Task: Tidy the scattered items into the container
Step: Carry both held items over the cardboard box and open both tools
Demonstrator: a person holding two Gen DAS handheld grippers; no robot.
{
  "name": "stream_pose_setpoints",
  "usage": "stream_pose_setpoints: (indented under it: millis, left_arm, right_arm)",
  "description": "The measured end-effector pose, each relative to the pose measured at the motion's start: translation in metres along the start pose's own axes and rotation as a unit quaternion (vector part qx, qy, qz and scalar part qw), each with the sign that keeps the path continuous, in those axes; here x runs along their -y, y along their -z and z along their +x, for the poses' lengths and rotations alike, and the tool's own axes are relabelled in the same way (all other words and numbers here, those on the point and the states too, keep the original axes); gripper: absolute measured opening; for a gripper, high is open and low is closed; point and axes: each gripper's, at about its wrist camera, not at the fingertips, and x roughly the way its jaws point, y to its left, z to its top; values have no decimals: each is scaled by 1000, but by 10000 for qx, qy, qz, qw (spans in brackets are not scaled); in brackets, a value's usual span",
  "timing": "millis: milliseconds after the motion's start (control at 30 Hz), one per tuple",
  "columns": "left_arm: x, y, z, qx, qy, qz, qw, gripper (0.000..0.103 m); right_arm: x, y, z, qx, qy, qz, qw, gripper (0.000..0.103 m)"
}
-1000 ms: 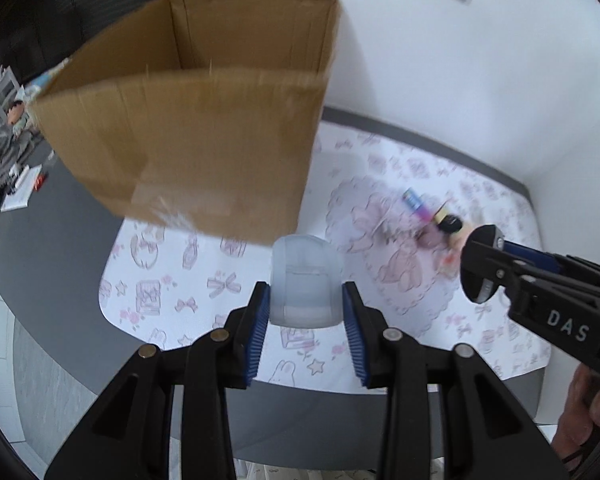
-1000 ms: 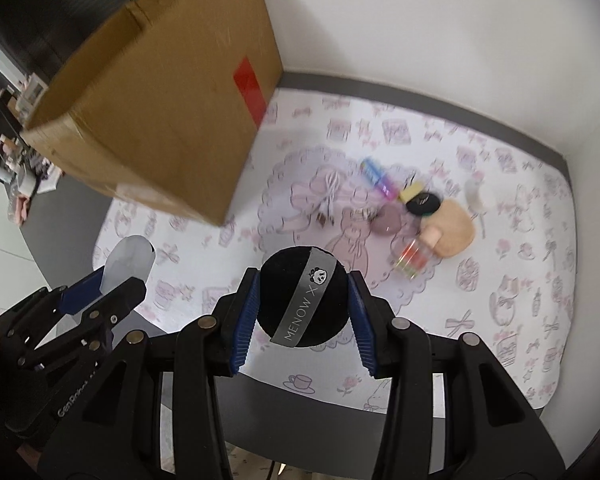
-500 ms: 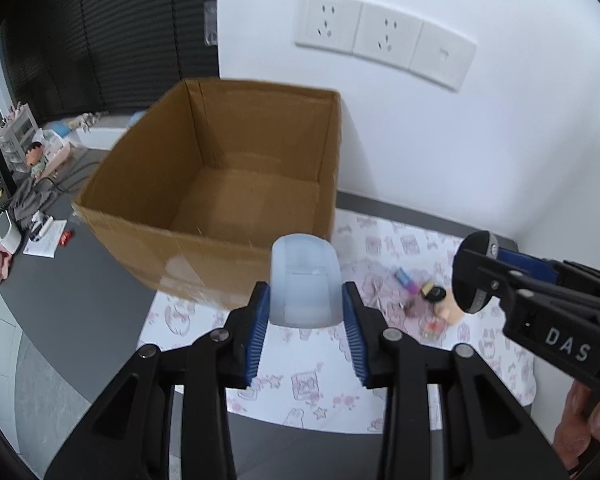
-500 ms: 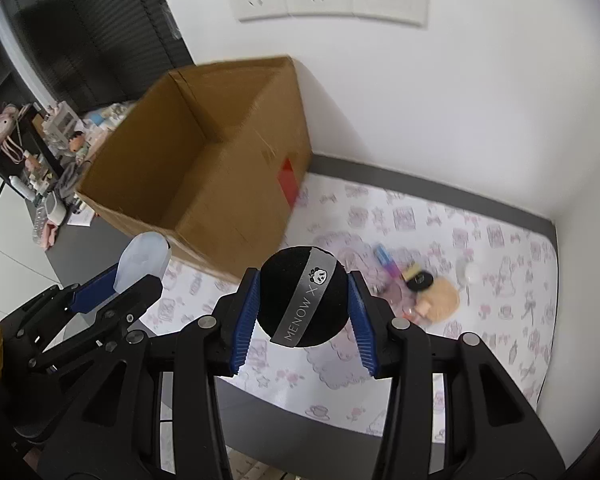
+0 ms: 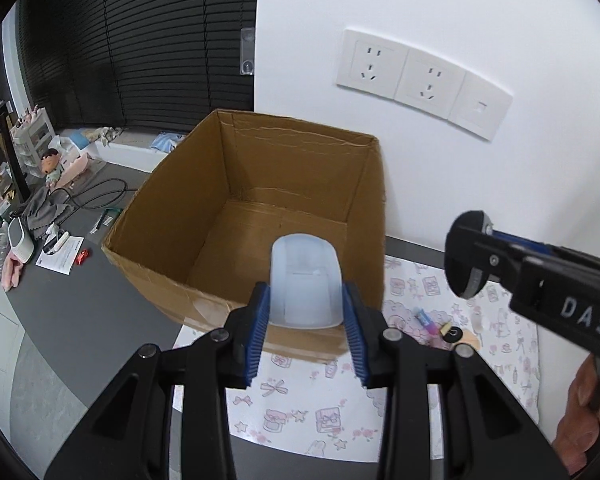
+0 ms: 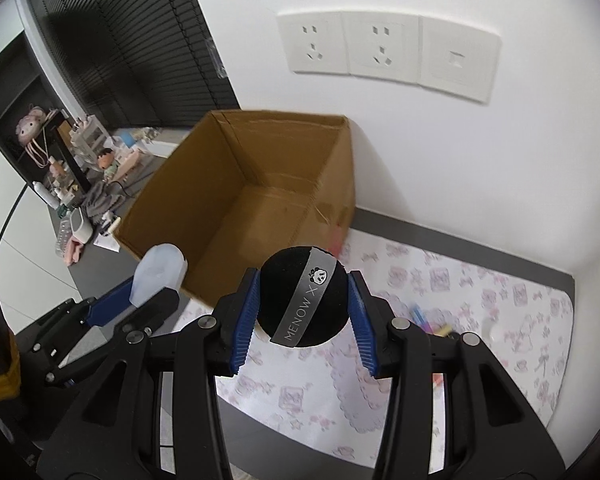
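Cardboard box (image 5: 260, 208), open at the top and bare inside, stands on the dark table (image 5: 80, 312) against the white wall, with one lower corner sitting on the pink-printed mat (image 5: 324, 408). I am holding two things above the near side of it. My left gripper (image 5: 306, 332) is clamped on a translucent white cap-shaped container (image 5: 305, 280), its blue pads pressing its two sides, and from that camera the container overlaps the box's near wall and floor. My right gripper (image 6: 303, 320) is clamped on a black round puff (image 6: 303, 296) with a grey ribbon across it that reads MENOW and carries a small panda mark; its pads grip the puff on both sides. In the right wrist view the puff hangs over the box's near right corner and the mat's edge, and the left gripper with its pale container shows at lower left, beside the box's near wall. In the left wrist view the right gripper comes in from the right edge, with fingers of the hand (image 5: 588, 412) that carries it below. More small items (image 5: 440, 326) lie in a cluster on the mat to the right of the box, too small to name surely. Three wall sockets (image 6: 388, 52) sit above the box.
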Motion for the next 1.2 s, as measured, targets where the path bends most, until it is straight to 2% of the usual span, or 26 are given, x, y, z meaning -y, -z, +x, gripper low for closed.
stream_pose_setpoints:
  millis: [133, 333, 567, 867, 1200]
  left_arm:
    - [-8, -9, 11, -36, 10, -126, 9999, 36]
    - [-24, -27, 20, -8, -30, -166, 9999, 36]
    - [-52, -50, 41, -86, -111, -330, 9994, 36]
    - [-81, -70, 75, -229, -196, -545, 9981, 36]
    - [-99, -73, 98, -482, -119, -721, 9962, 36]
  right_arm:
    - [-7, -15, 13, -91, -214, 7, 9997, 45]
    - [-22, -37, 32, -177, -317, -166, 9992, 45]
    - [-25, -58, 63, -423, -598, -7, 9973, 45]
    - [-36, -80, 100, -640, -596, -89, 9961, 45]
    - [-57, -85, 138, -917, -503, -195, 9943, 47]
